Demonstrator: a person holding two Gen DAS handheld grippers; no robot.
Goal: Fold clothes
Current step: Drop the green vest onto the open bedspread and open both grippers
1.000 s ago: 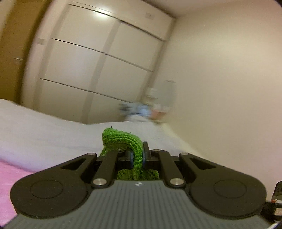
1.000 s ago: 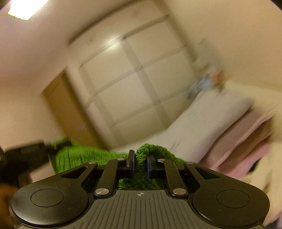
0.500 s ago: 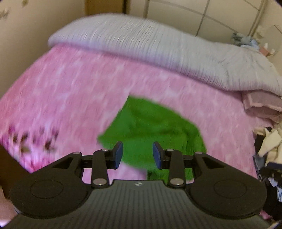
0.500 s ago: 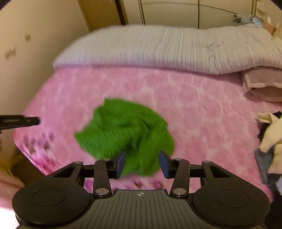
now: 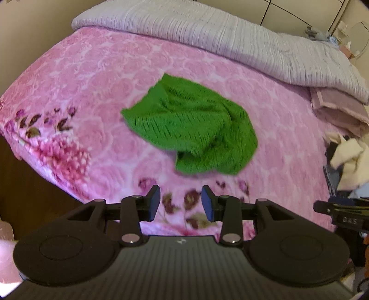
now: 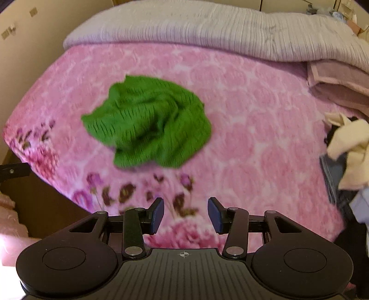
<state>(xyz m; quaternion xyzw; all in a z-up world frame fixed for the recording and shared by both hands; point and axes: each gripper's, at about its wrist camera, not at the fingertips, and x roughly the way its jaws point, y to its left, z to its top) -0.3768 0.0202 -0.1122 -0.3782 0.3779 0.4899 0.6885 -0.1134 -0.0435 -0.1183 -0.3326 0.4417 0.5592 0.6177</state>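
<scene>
Both claws let go since a second ago: left claw [image 5: 180, 202] and right claw [image 6: 185, 215] gape empty, green sweater [image 5: 193, 129] now crumpled mid-bed [image 5: 92, 76]. Only "DAS" is readable beside the bed.

Motion-blurred green knit garment [image 6: 147, 122]; clothes heap [image 5: 346, 159] cut off at right edge.

Crumpled garment [image 5: 191, 129] mid-bedspread [image 5: 92, 76], quilt [image 5: 230, 30] behind, clothes pile [image 5: 346, 159] right.

Pink floral blanket [image 5: 92, 76], grey ribbed quilt [image 5: 207, 27], folded mauve blanket [image 6: 334, 83], white cupboard doors [image 5: 299, 11]
</scene>
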